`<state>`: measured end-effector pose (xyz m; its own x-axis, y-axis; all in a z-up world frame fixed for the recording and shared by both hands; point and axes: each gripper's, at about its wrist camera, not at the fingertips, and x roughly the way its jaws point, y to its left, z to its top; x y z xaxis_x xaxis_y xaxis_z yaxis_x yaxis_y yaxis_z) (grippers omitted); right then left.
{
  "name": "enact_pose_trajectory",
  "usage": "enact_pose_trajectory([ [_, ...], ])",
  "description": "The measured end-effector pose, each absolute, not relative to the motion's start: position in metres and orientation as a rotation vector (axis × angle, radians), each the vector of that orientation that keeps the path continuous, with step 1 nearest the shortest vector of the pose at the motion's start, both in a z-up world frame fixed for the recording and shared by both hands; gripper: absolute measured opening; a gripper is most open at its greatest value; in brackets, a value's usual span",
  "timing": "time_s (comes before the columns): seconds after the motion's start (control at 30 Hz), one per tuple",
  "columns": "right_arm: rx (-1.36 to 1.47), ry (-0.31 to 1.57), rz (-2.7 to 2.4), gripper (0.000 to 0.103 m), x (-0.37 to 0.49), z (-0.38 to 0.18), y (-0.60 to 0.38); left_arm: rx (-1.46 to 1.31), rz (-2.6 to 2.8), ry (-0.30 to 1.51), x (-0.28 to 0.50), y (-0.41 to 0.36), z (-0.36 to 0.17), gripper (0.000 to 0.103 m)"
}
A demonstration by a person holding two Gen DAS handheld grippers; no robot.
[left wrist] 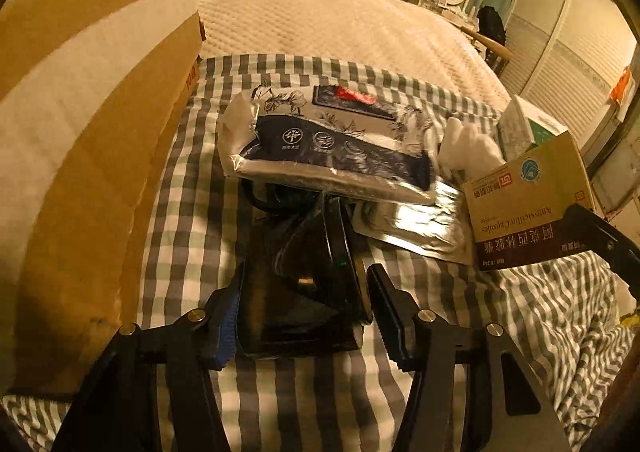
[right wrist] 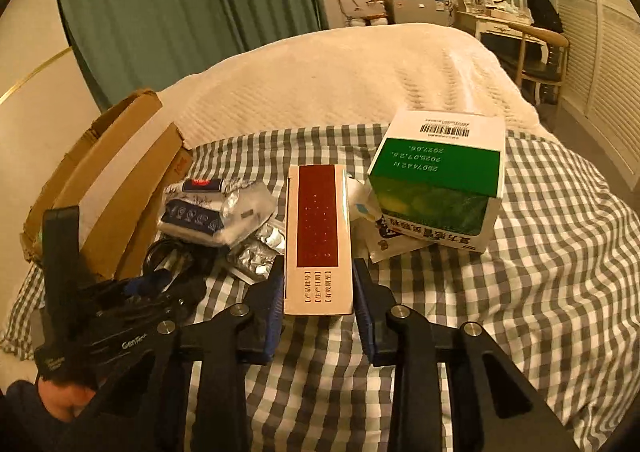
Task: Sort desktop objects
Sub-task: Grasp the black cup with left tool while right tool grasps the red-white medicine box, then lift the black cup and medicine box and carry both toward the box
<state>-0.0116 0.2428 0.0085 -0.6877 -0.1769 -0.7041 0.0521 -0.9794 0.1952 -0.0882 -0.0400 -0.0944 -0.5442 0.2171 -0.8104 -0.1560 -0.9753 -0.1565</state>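
Note:
My right gripper (right wrist: 318, 272) is shut on a cream medicine box with a maroon panel (right wrist: 318, 228), held lengthwise above the checked cloth (right wrist: 540, 252). In the left wrist view the same box (left wrist: 524, 207) hangs at the right with one black finger (left wrist: 600, 236) on it. A black glossy object (left wrist: 304, 292) sits between the pads of my left gripper (left wrist: 307, 270), which is shut on it just over the cloth. A black cable (left wrist: 256, 195) curls behind it. From the right wrist view the left gripper (right wrist: 160, 288) shows at the lower left.
An open cardboard box (left wrist: 100, 131) (right wrist: 112, 179) stands at the left. A floral tissue pack (left wrist: 328, 139), foil sachets (left wrist: 416, 223) and a white crumpled item (left wrist: 468, 147) lie in the middle. A green and white box (right wrist: 436, 179) stands to the right. A hand (right wrist: 60, 400) shows bottom left.

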Motion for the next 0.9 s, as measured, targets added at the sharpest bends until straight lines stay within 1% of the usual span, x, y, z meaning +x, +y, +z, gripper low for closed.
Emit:
enact_pose_trajectory([
  [0.13,1.204,-0.146,-2.785,0.029,0.000,0.023,0.238,-1.333,2.574,-0.109,-0.073,-0.037,-0.076,0.057],
  [0.17,1.207,-0.114,-2.789,0.029,0.003,0.029,0.235,-1.319,2.572,-0.109,-0.069,-0.037,-0.070,0.054],
  [0.2,1.211,-0.075,-2.798,0.029,0.008,0.037,0.233,-1.296,2.562,-0.109,-0.062,-0.038,-0.061,0.039],
  [0.23,1.208,-0.056,-2.804,0.029,0.012,0.044,0.233,-1.284,2.561,-0.107,-0.058,-0.038,-0.056,0.021],
  [0.33,1.175,-0.018,-2.825,0.029,0.028,0.072,0.227,-1.273,2.515,-0.161,-0.045,-0.048,-0.039,0.017],
  [0.37,1.168,-0.007,-2.825,0.029,0.032,0.082,0.224,-1.251,2.517,-0.178,-0.040,-0.054,-0.033,0.011],
  [0.4,1.156,0.010,-2.830,0.029,0.037,0.093,0.219,-1.246,2.517,-0.173,-0.040,-0.057,-0.031,0.002],
  [0.47,1.132,0.051,-2.840,0.029,0.046,0.110,0.208,-1.277,2.499,-0.156,-0.037,-0.062,-0.031,0.001],
  [0.53,1.094,0.078,-2.850,0.029,0.057,0.128,0.196,-1.291,2.474,-0.191,-0.027,-0.074,-0.030,0.000],
  [0.6,1.063,0.076,-2.850,0.029,0.068,0.142,0.184,-1.276,2.463,-0.215,-0.017,-0.080,-0.023,0.000],
  [0.77,1.023,0.100,-2.834,0.029,0.085,0.165,0.156,-1.216,2.465,-0.203,-0.003,-0.094,0.006,0.000],
  [0.9,0.999,0.112,-2.837,0.030,0.092,0.178,0.142,-1.247,2.449,-0.122,-0.002,-0.090,0.004,0.002],
])
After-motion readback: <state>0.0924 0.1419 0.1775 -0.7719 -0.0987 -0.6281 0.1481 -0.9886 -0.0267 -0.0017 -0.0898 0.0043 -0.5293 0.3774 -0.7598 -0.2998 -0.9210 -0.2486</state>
